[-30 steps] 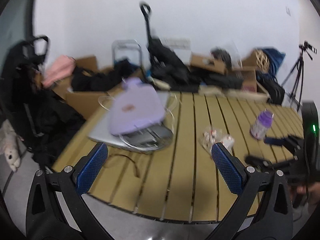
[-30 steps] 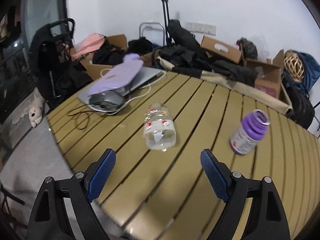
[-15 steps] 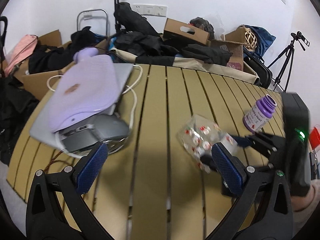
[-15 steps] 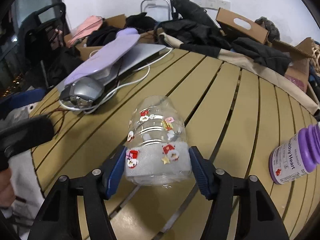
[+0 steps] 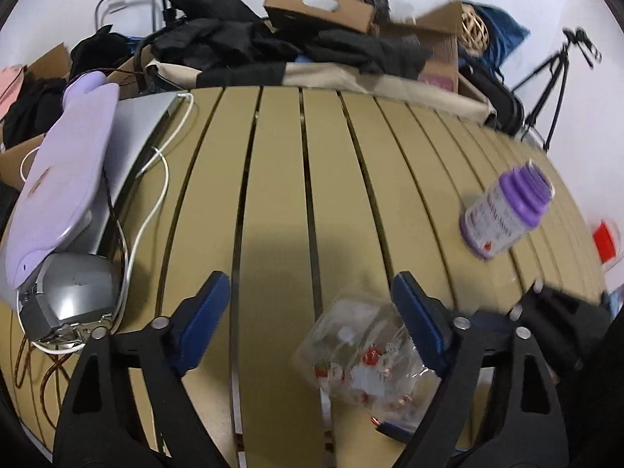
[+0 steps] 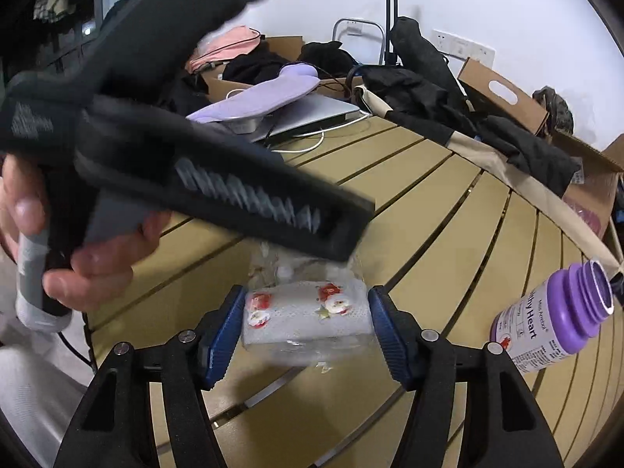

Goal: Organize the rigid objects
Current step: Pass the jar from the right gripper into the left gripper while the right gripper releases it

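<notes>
A clear plastic jar with red and white flower stickers (image 6: pixel 308 318) is held between the blue pads of my right gripper (image 6: pixel 306 325), which is shut on it just above the slatted wooden table (image 6: pixel 448 202). The jar also shows low in the left wrist view (image 5: pixel 362 358), partly behind my right finger pad there. My left gripper (image 5: pixel 312 323) is open and hovers over the jar; its body (image 6: pixel 218 179) crosses the right wrist view. A purple-capped bottle (image 5: pixel 503 212) lies tilted at the right, also in the right wrist view (image 6: pixel 557 319).
A silver laptop (image 5: pixel 132 136) under a lilac flat object (image 5: pixel 66 179), a grey device (image 5: pixel 70 300) and white cable (image 5: pixel 156 195) fill the table's left. Black clothes (image 5: pixel 273 46), cardboard boxes (image 5: pixel 319 6) and a tripod (image 5: pixel 553 78) stand behind the table.
My right gripper closed on the jar and lifted it slightly. My left gripper moved right and forward over the jar, narrowing its opening somewhat.
</notes>
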`<state>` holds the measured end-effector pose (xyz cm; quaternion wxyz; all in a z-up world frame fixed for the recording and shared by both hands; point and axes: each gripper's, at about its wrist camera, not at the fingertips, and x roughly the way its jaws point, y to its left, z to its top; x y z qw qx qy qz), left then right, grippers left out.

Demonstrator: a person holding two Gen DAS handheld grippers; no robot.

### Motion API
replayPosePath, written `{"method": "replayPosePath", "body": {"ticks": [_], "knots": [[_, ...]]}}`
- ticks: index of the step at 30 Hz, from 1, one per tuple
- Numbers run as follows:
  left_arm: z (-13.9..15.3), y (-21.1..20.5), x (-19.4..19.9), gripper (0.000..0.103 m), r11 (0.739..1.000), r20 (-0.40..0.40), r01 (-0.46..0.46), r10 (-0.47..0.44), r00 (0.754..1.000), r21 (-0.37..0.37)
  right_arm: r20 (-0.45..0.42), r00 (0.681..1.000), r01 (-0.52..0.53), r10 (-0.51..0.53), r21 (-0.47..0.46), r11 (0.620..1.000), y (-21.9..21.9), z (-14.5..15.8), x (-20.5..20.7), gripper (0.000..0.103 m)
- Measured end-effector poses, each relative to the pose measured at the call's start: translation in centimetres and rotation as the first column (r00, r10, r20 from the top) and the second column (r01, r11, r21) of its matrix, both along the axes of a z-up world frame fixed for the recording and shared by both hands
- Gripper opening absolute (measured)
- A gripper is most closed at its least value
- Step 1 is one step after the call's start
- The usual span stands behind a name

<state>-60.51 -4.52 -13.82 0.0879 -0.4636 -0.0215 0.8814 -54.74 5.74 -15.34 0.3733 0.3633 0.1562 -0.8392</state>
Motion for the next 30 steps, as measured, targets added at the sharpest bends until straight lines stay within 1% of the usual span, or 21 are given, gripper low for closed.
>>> {"method": "replayPosePath", "body": {"ticks": [2, 3, 4, 7, 10, 11, 12, 14, 16, 17, 18, 19, 20, 21, 22, 23, 24, 25, 26, 28, 30], "knots": [[-0.1, -0.2, 0.3, 0.076, 1.0, -0.009, -0.008, 0.008, 1.0, -0.017, 0.022, 1.0, -0.008, 0.008, -0.014, 1.0, 0.6, -0.4, -0.3, 0.085], [-0.1, -0.5, 0.3, 0.075, 0.999, -0.01, -0.02, 0.02, 1.0, -0.031, 0.026, 1.0, -0.004, 0.004, -0.017, 1.0, 0.8, -0.4, -0.4, 0.089], [0.0, -0.8, 0.4, 0.073, 0.997, -0.013, -0.041, 0.04, 0.999, -0.06, 0.02, 1.0, 0.009, -0.008, -0.012, 1.0, 1.1, -0.4, -0.5, 0.09], [0.2, -1.4, 0.7, 0.072, 0.994, -0.008, -0.044, 0.044, 0.999, -0.104, -0.035, 0.998, 0.061, -0.06, 0.026, 0.998, 1.9, 0.2, -0.7, 0.09], [0.7, -2.0, 1.3, 0.073, 0.989, -0.017, -0.055, 0.053, 0.998, -0.139, -0.033, 0.993, 0.114, -0.113, 0.039, 0.993, 3.0, 0.1, -1.5, 0.09], [1.0, -2.3, 1.4, 0.074, 0.989, -0.018, -0.067, 0.065, 0.998, -0.133, -0.019, 0.992, 0.129, -0.129, 0.035, 0.991, 3.3, 0.1, -1.8, 0.09], [1.6, -2.6, 1.7, 0.076, 0.992, -0.018, -0.079, 0.078, 0.997, -0.1, -0.011, 0.991, 0.134, -0.133, 0.033, 0.99, 3.5, 0.0, -2.0, 0.09], [2.7, -2.9, 2.1, 0.088, 0.996, -0.022, -0.087, 0.087, 0.996, -0.024, -0.008, 0.99, 0.143, -0.143, 0.028, 0.989, 3.9, 0.1, -2.2, 0.09], [3.5, -2.4, 2.4, 0.095, 0.997, -0.007, -0.049, 0.05, 0.999, 0.052, -0.021, 0.988, 0.156, -0.155, 0.029, 0.987, 4.3, 0.5, -2.2, 0.09], [3.4, -1.9, 2.4, 0.099, 0.998, 0.011, -0.024, 0.023, 1.0, 0.063, -0.023, 0.986, 0.165, -0.164, 0.029, 0.986, 4.6, 0.7, -2.2, 0.09], [3.1, -1.1, 2.2, 0.1, 0.998, 0.056, 0.02, -0.024, 0.998, 0.064, -0.018, 0.984, 0.176, -0.175, 0.025, 0.984, 4.9, 0.8, -2.3, 0.09], [2.5, -0.3, 2.1, 0.1, 0.998, 0.095, 0.041, -0.044, 0.994, 0.041, -0.009, 0.983, 0.181, -0.181, 0.018, 0.983, 5.2, 0.8, -2.4, 0.09], [2.1, 0.2, 2.0, 0.1, 0.999, 0.115, 0.045, -0.048, 0.992, 0.025, 0.004, 0.983, 0.183, -0.183, 0.011, 0.983, 5.3, 0.8, -2.5, 0.09], [1.2, 0.7, 1.7, 0.1, 0.998, 0.153, 0.055, -0.055, 0.987, 0.003, 0.015, 0.983, 0.181, -0.182, 0.007, 0.983, 5.6, 0.8, -2.5, 0.09], [0.5, 0.9, 1.6, 0.098, 0.998, 0.177, 0.055, -0.053, 0.983, -0.007, 0.023, 0.984, 0.177, -0.177, 0.006, 0.984, 5.8, 0.8, -2.5, 0.09], [-0.7, 1.0, 1.2, 0.094, 0.999, 0.215, 0.048, -0.046, 0.975, -0.006, 0.027, 0.985, 0.173, -0.173, 0.011, 0.985, 5.9, 0.7, -2.5, 0.09], [-1.4, 1.0, 0.9, 0.087, 0.999, 0.249, 0.044, -0.042, 0.968, -0.005, 0.028, 0.985, 0.172, -0.172, 0.018, 0.985, 5.9, 0.7, -2.5, 0.09], [-2.2, 0.9, 0.8, 0.066, 0.999, 0.284, 0.037, -0.034, 0.958, -0.008, 0.025, 0.984, 0.174, -0.175, 0.029, 0.984, 6.0, 0.6, -2.4, 0.09], [-2.9, 0.8, 0.8, 0.059, 0.999, 0.315, 0.031, -0.027, 0.949, -0.009, 0.021, 0.984, 0.177, -0.177, 0.039, 0.984, 6.0, 0.5, -2.4, 0.09], [-2.9, 0.5, 1.0, 0.059, 1.0, 0.288, 0.018, -0.017, 0.957, 0.001, 0.017, 0.985, 0.171, -0.172, 0.054, 0.984, 5.7, 0.2, -2.3, 0.09], [-2.0, 0.2, 1.1, 0.058, 1.0, 0.236, 0.019, -0.018, 0.972, -0.002, 0.012, 0.985, 0.168, -0.169, 0.064, 0.984, 5.6, 0.2, -2.3, 0.09]]}}
